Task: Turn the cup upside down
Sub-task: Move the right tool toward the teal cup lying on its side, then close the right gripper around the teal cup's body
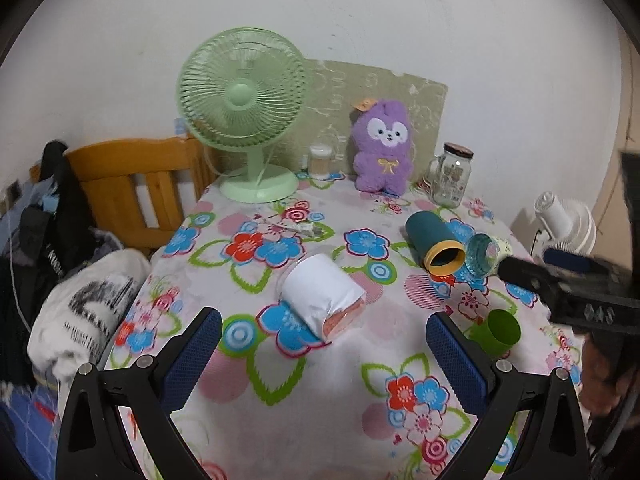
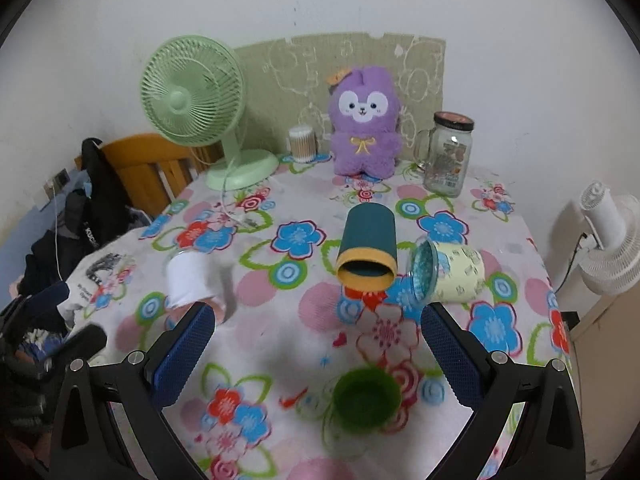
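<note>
From the left wrist cam, my left gripper (image 1: 324, 344) was spread wide with nothing in it, hanging over the flowery desk (image 1: 340, 392). Just ahead of it lay the white cup (image 1: 324, 298) on its side, mouth toward me, so that gripper looked parked rather than busy. Off to the right stood the green cup (image 1: 498, 332), mouth up, near the desk edge. Behind it the teal cup with the yellow rim (image 1: 434, 246) lay tipped over, touching a pale printed cup (image 1: 486, 254) that was also down. My right gripper (image 1: 520, 272) poked in from that side, above the green cup.

On the right wrist cam, the right gripper (image 2: 320, 344) was released too, jaws wide and empty. The green cup (image 2: 366, 398) sat upright between and just below the fingers (image 2: 450, 356), which I figured was the whole point of hovering there: it was the one cup standing open-end-up, so it read as the one to flip. The picture was a bit smeared around it. The teal cup (image 2: 368, 248) and printed cup (image 2: 450, 274) lay just beyond, close enough that I'd have worried about bumping them. The purple plush (image 2: 364, 128), green fan (image 2: 192, 92) and glass jar (image 2: 450, 156) sat at the back, well apart.
</note>
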Available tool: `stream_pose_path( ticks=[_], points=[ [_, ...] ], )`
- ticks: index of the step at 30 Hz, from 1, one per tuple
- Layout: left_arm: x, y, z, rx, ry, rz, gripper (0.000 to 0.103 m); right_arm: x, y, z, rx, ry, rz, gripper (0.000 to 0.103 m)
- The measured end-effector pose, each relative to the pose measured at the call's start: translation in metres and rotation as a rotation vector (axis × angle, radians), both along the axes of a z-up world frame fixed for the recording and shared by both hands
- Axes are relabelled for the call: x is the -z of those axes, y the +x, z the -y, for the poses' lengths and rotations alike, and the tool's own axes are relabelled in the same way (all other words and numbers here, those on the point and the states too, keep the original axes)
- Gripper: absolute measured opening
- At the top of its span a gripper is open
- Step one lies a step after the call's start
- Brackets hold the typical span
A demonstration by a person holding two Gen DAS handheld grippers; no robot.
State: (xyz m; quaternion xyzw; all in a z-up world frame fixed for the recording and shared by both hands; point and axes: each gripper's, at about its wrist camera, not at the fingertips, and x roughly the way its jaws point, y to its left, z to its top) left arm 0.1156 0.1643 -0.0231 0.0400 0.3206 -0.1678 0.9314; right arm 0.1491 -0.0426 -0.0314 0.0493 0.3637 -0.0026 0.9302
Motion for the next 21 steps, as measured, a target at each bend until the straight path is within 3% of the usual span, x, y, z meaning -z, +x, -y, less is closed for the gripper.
stream_pose_path(
  ticks=[4, 13, 21],
  points=[
    [0.005, 0.025, 0.015, 0.023, 0.044, -0.012, 0.103, 0.008, 0.046, 0.011, -0.018, -0.002, -0.068, 0.103],
    [0.008, 0.067, 0.041, 0.043, 0.086, -0.032, 0.103, 0.048, 0.147, 0.027, -0.002, -0.12, -0.286, 0.103],
    [0.02, 0.071, 0.037, 0.028, 0.078, -0.074, 0.103, 0.086, 0.176, 0.023, -0.03, -0.187, -0.396, 0.103]
  ],
)
